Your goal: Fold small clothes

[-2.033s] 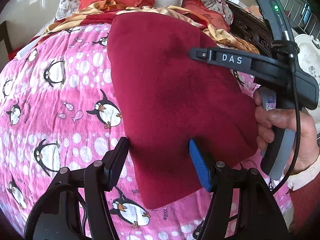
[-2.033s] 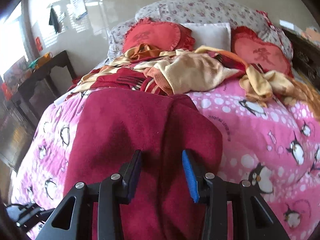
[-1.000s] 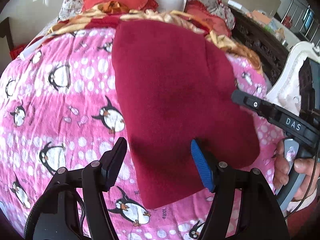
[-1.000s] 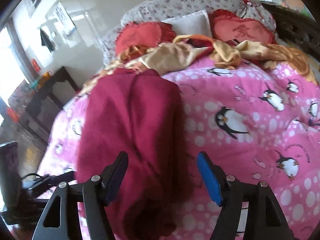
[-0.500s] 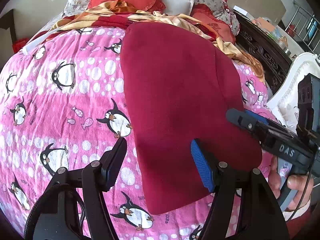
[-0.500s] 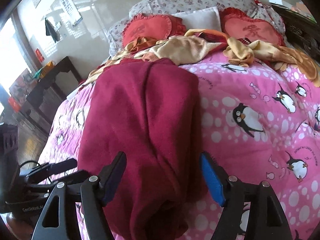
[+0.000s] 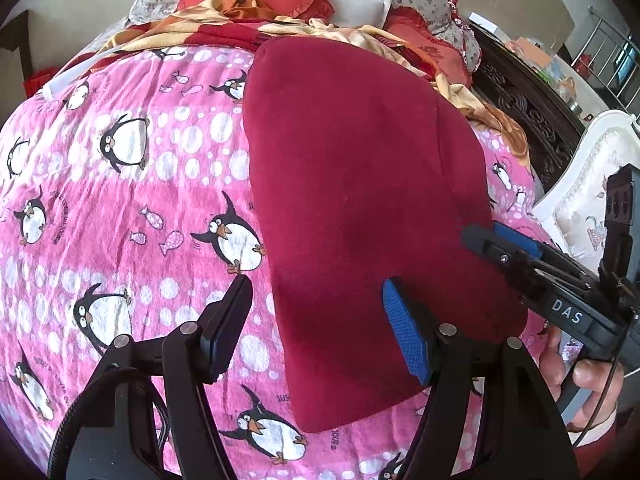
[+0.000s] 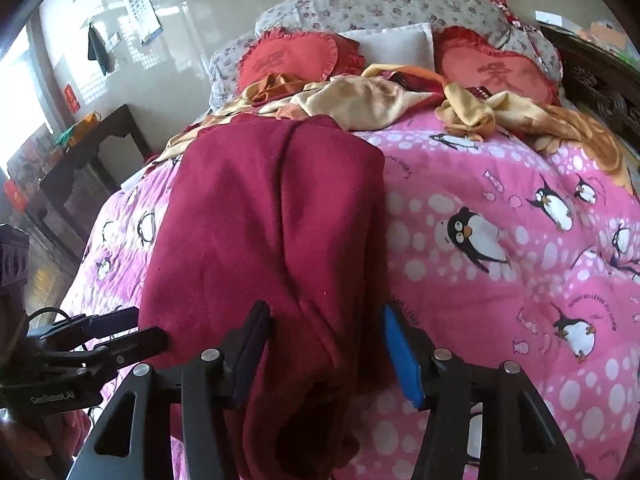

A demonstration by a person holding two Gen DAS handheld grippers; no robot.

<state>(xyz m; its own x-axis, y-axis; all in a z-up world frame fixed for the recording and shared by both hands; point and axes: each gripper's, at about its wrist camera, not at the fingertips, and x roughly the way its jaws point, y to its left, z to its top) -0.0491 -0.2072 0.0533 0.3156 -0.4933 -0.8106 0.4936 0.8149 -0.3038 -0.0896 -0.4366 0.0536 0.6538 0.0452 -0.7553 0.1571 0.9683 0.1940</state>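
A dark red garment (image 7: 360,184) lies folded lengthwise on the pink penguin bedspread (image 7: 120,184); it also shows in the right wrist view (image 8: 264,224). My left gripper (image 7: 316,324) is open, its jaws astride the garment's near left corner. My right gripper (image 8: 326,344) is open, its jaws on either side of the bunched near right end of the garment. The right gripper also shows in the left wrist view (image 7: 480,236) at the garment's right edge. The left gripper shows at the left of the right wrist view (image 8: 120,332).
Crumpled yellow and orange cloths (image 8: 360,100) and red heart-shaped cushions (image 8: 296,56) lie at the head of the bed. A dark carved wooden bed frame (image 7: 528,112) and a white chair (image 7: 588,184) stand to the right. A dark side table (image 8: 80,160) stands to the left.
My right gripper let go of the garment, opened, dropped back and now straddles its near end, jaws narrowing slightly. My left gripper stayed open at the near left corner.
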